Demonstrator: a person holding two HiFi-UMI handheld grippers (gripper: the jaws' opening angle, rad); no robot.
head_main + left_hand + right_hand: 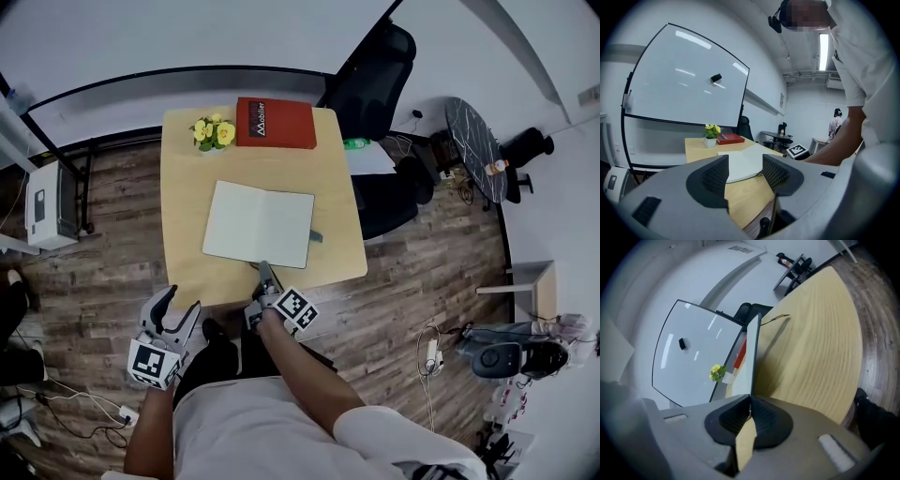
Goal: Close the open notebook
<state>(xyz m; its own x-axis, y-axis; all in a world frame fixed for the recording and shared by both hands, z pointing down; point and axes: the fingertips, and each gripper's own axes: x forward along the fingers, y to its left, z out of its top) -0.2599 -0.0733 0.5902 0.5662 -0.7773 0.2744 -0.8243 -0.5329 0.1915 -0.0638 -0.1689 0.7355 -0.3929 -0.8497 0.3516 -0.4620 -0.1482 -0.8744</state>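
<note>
Notebook (259,224) open on table (187,187), near edge pinched in closed jaws of right gripper (266,274). Left gripper (183,302) short of table's near edge, jaws apart, empty.

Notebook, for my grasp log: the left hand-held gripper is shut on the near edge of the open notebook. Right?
No: the right hand-held gripper, not the left, is shut on the near edge of the open notebook, as the right gripper view shows. The left hand-held gripper stands open.

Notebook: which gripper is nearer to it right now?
Right. The right gripper is shut on the notebook's near edge. The left gripper is open, off the table's near edge to the left, apart from the notebook.
</note>
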